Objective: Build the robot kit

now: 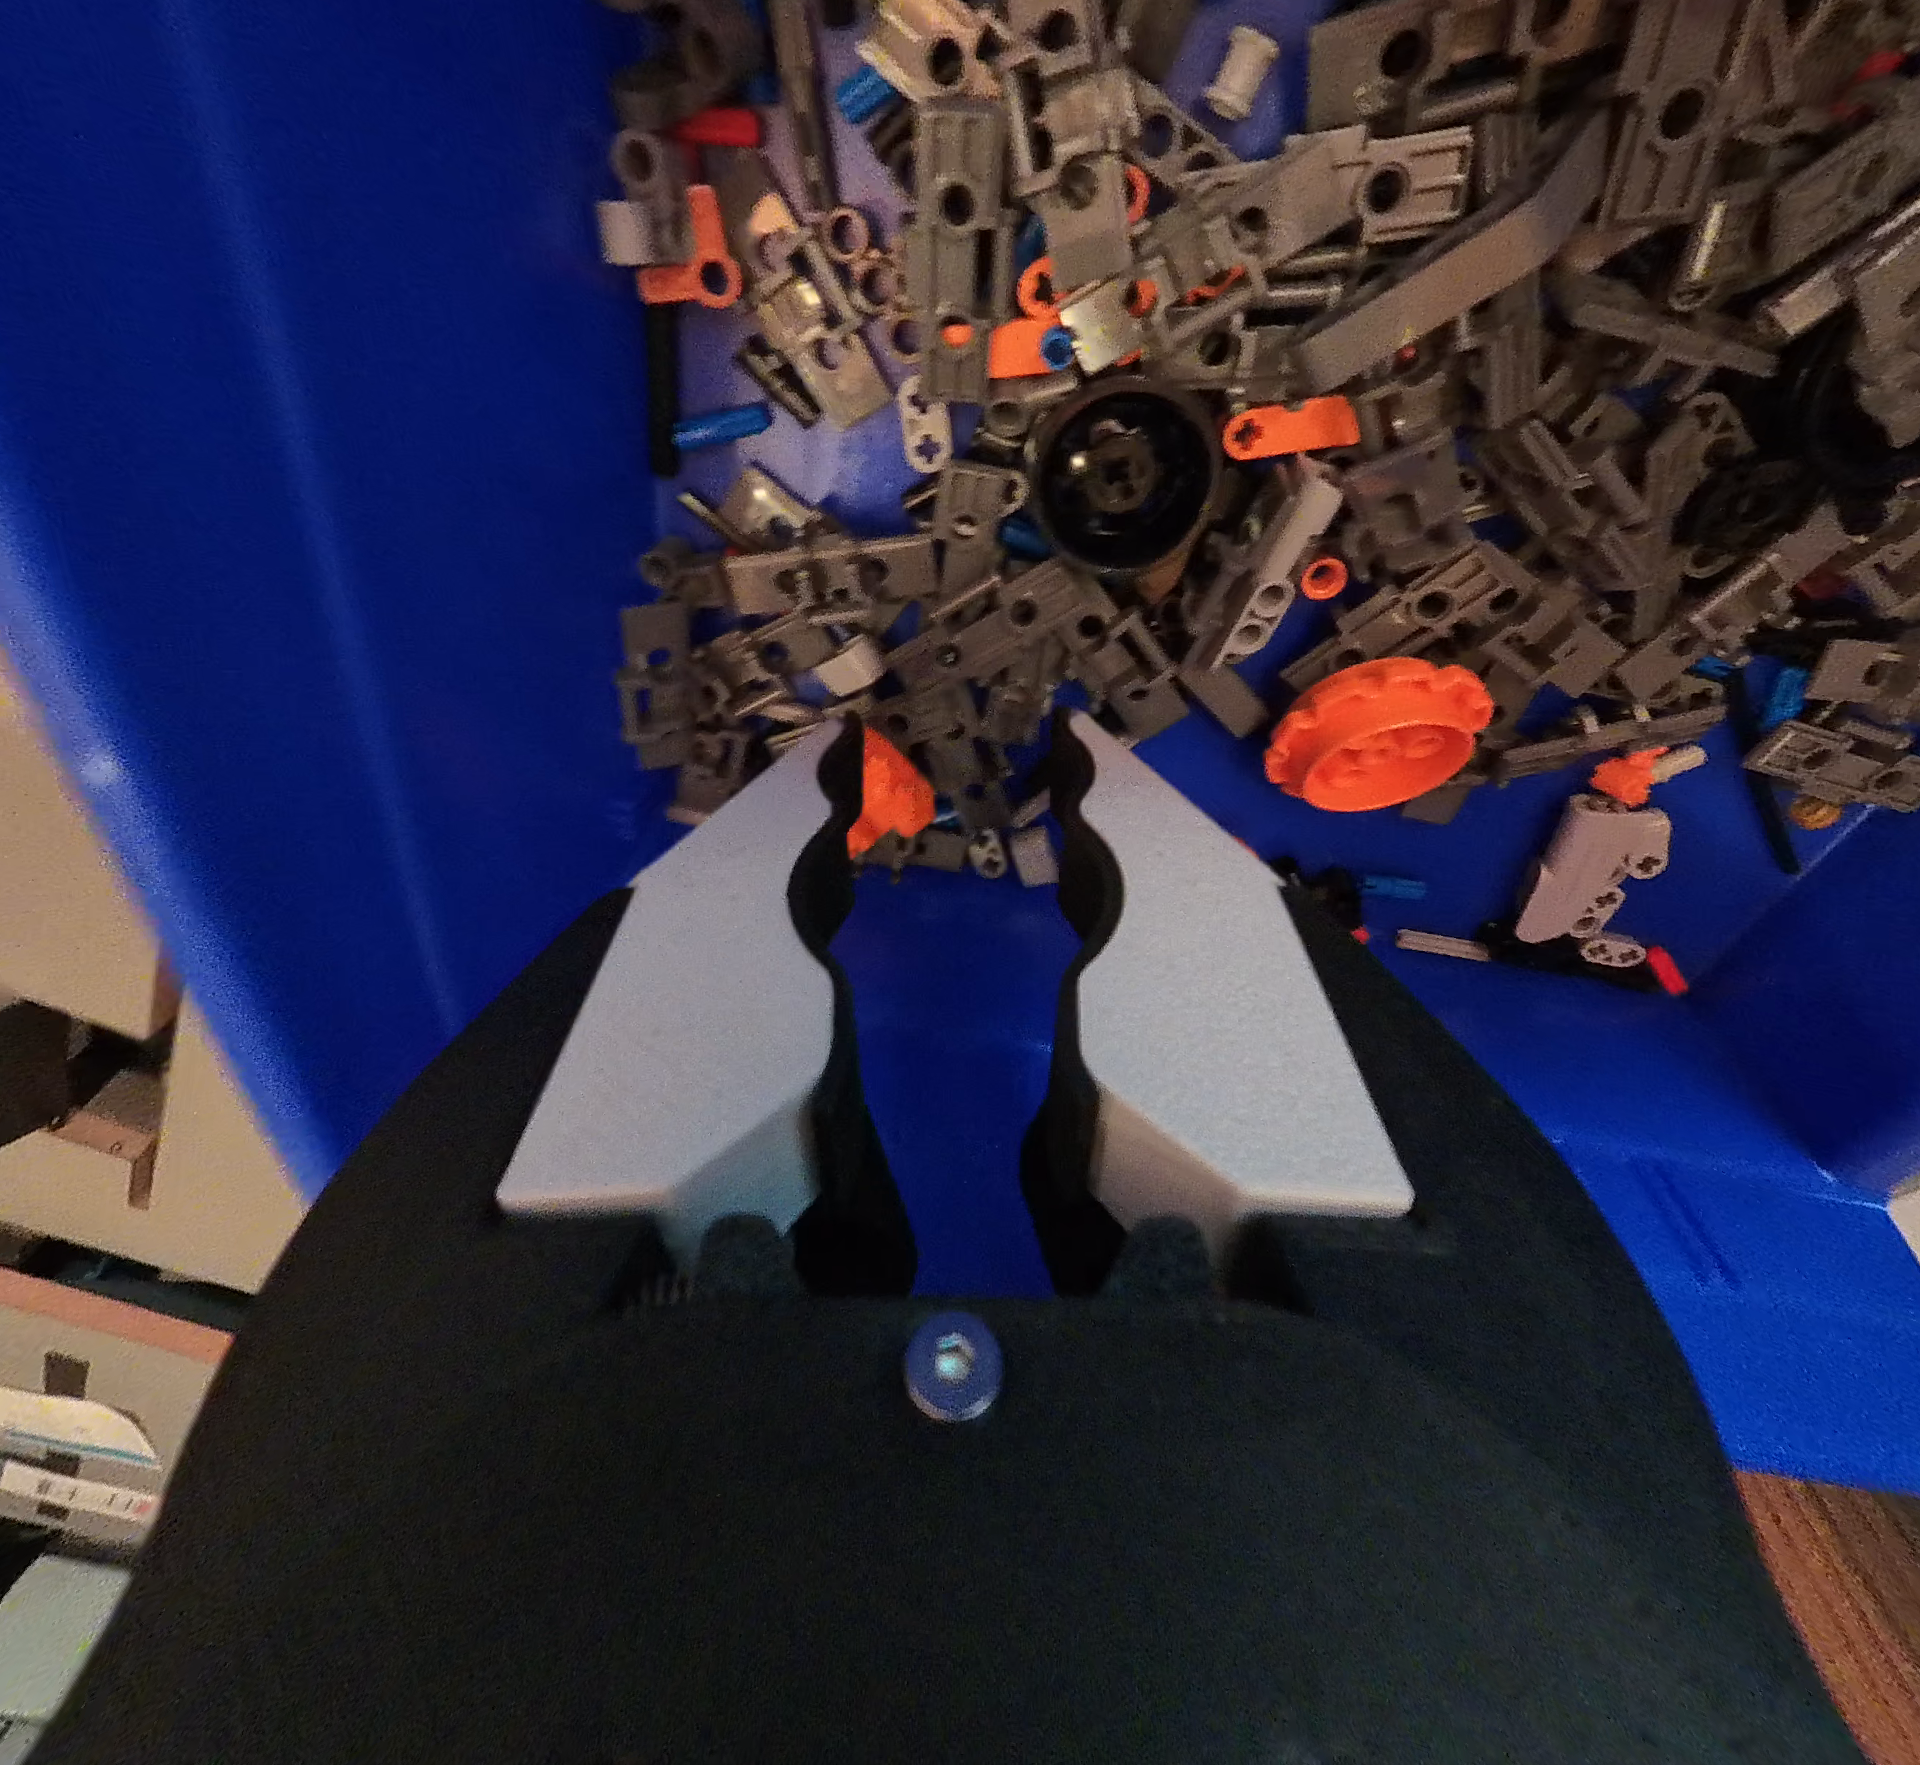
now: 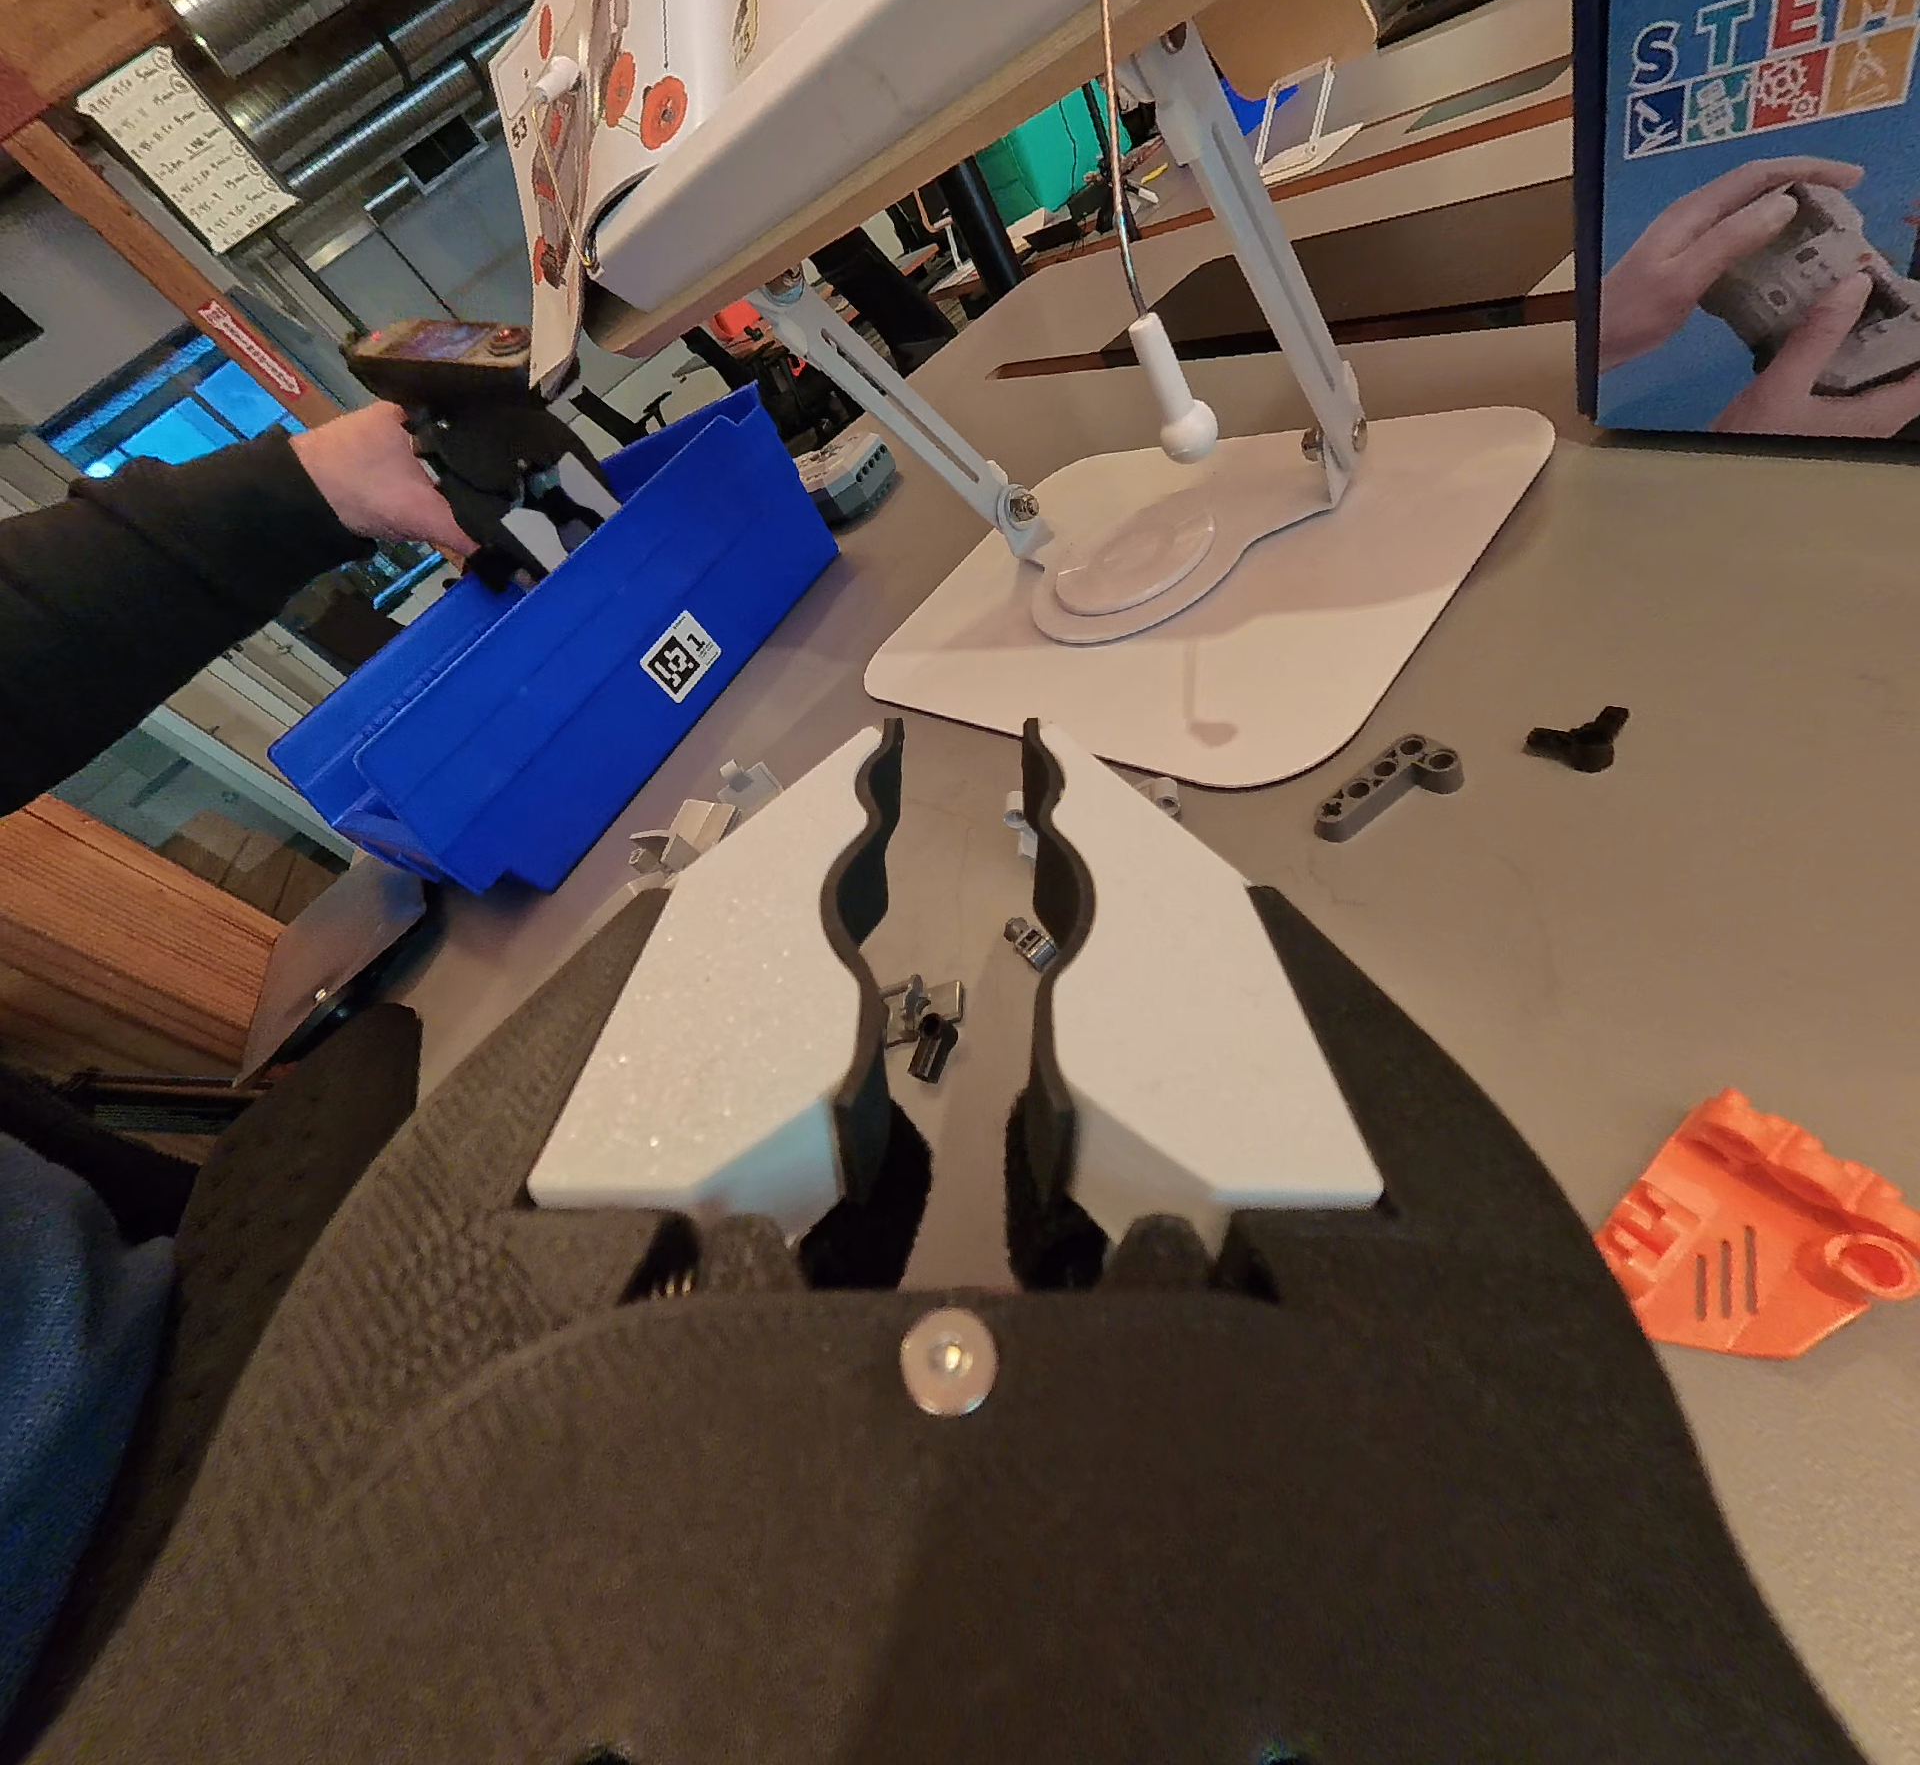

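Left tool (image 1: 956,759): fingers parted with a gap between them, angled downward. Seen from the right wrist view, a hand (image 2: 379,489) in a dark sleeve grips its handle. Right tool (image 2: 961,739): fingers parted, nothing between them, held low and tilted forward.

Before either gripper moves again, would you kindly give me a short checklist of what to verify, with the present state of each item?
1. Left gripper inside the blue plastic bin: ok, its jaws are over the pile of grey building parts.
2. Left jaws open: ok, a clear gap shows.
3. Left jaws empty: cannot tell; a small orange piece lies against one finger.
4. Right gripper open and empty: ok, it is above the grey tabletop.
5. Loose small grey and black connectors under the right jaws: ok, untouched.
6. Orange plastic panel away from the right gripper: ok.
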Motion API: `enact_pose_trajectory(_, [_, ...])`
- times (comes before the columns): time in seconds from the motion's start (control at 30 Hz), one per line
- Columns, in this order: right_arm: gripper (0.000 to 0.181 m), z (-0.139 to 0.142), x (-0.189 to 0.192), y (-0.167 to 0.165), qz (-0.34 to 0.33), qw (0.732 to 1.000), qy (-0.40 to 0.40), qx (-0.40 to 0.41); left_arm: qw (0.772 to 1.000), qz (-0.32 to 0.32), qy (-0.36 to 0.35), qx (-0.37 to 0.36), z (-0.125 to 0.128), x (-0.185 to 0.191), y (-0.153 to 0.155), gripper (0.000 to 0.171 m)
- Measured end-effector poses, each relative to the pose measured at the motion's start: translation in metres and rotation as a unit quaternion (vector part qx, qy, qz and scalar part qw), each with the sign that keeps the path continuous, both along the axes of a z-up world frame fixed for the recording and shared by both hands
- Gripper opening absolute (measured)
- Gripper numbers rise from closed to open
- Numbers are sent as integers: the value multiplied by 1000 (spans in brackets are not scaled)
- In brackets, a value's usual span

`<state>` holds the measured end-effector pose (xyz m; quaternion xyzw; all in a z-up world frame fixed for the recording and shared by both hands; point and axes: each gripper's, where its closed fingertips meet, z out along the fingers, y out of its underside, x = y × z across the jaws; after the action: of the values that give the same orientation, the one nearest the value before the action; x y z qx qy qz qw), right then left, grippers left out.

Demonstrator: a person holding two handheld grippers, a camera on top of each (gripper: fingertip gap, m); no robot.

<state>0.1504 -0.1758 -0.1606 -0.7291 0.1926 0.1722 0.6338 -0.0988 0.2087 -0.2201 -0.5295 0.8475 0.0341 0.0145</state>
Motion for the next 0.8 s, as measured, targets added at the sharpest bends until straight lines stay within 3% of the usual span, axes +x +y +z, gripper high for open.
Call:
enact_pose_trajectory(0.1, [20,0,0,0,0,1000,0,0,1000,-7,14,-23,-12,-4,-13,36])
enact_pose_trajectory(0.33, [20,1,0,0,-1,1000,0,2,993,-50,12,-110,-3,-7,-55,28])
enact_pose_trajectory(0.57, [20,1,0,-1,0,1000,1,6,998,6,-42,-49,29,6,2,17])
enact_pose_trajectory(0.67, [20,2,0,-1,0,1000,1,6,997,-4,-49,-58,30,11,-3,21])
enact_pose_trajectory(0.8, [20,3,0,-2,0,1000,2,11,995,-27,-37,-88,20,13,-28,40])
